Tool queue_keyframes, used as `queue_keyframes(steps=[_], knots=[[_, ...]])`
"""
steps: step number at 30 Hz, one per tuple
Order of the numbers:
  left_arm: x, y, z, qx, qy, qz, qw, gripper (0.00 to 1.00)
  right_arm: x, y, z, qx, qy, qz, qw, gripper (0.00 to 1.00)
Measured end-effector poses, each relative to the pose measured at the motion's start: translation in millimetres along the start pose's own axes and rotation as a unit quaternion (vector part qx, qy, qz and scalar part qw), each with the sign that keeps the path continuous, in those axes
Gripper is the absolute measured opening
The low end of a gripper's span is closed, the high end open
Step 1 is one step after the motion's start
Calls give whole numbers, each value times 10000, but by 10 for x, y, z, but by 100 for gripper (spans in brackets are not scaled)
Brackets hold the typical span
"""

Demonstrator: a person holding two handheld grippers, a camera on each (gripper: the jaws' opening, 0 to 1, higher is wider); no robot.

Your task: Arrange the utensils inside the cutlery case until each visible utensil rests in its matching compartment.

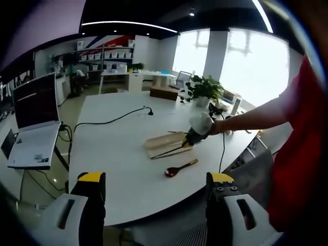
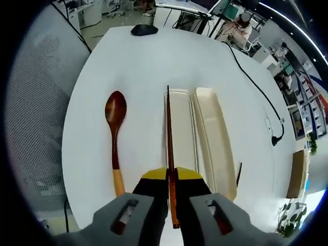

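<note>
Your right gripper (image 2: 170,180) is clamped on the chopsticks (image 2: 169,138), which reach up frame centre beside the cutlery case (image 2: 202,138) (lid off). The spoon (image 2: 115,133) lies left on the table (image 2: 154,56). Your left gripper (image 1: 156,187) hangs agape, low in frame.

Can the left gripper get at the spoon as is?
Probably yes. The left gripper is open, and the spoon lies alone on the table, beside the case; the right gripper works over the case.
</note>
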State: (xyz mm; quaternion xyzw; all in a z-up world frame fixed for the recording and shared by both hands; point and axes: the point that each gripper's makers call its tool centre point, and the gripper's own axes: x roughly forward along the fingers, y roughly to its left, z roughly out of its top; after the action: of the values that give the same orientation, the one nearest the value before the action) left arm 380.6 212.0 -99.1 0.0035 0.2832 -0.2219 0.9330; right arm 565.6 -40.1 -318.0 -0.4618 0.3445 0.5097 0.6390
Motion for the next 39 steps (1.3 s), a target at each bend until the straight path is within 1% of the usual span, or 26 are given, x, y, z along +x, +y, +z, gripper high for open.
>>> queue_keyframes(steps=[2,3,6,8,9,11,13,14,15,16,18,20,25,28,29,32,33,34,35,36,37,38,39], knots=[[5,-5,-2,-4,-2,-8,10000,83,18,-14,-18,-163,58,-18,9998,0],[6,-8,-4,-5,2,-8,10000,83,25,-23,-14,-126,56,2,9999,0],[6,-11,-14,-3,24,-8,10000,83,5,-71,32,-100,-2,-49,9999,0],[2,-2,-19,-15,26,6,10000,83,-11,-120,74,-222,-79,-137,9996,0],[0,9,-25,-31,26,19,10000,83,-22,-161,80,-398,-43,-223,9990,0],[1,26,-35,-62,39,32,10000,83,-46,-207,106,-613,-42,-348,9975,0],[3,34,-36,-66,41,45,10000,83,-69,-281,155,-694,-158,-517,9961,0],[5,34,-36,-65,47,43,10000,83,-82,-302,155,-643,-160,-549,9963,0],[9,35,-31,-64,42,41,10000,83,-105,-376,180,-637,-228,-724,9951,0],[13,36,-28,-66,41,38,10000,83,-121,-432,200,-734,-263,-857,9933,0],[22,34,-28,-63,55,27,10000,83,-134,-440,217,-767,-305,-816,9932,0],[31,36,-28,-53,64,25,10000,83,-131,-494,231,-790,-322,-898,9923,0],[45,24,-41,-48,106,4,9999,83,-99,-597,215,-664,-314,-973,9925,0],[52,23,-57,-38,160,2,9999,83,-58,-590,202,-705,-275,-873,9933,0],[53,23,-58,-28,165,0,9999,83,-32,-609,186,-821,-215,-878,9925,0],[57,23,-81,-21,224,-6,9997,83,46,-653,147,-865,-162,-814,9928,0],[58,23,-93,-11,257,-7,9997,83,71,-664,132,-865,-160,-745,9933,0],[56,23,-106,15,298,-2,9996,83,83,-684,79,-813,-81,-723,9940,0],[55,24,-110,20,309,3,9995,83,103,-730,84,-804,-156,-712,9941,0],[52,26,-117,12,330,6,9995,83,133,-682,65,-524,-182,-518,9971,0],[51,32,-121,-6,339,14,9994,83,163,-744,40,-483,-176,-581,9970,0],[52,41,-124,-55,337,30,9994,83,196,-778,9,-541,-121,-616,9966,0],[56,40,-127,-109,335,20,9994,83,222,-805,-56,-506,20,-686,9964,0]])
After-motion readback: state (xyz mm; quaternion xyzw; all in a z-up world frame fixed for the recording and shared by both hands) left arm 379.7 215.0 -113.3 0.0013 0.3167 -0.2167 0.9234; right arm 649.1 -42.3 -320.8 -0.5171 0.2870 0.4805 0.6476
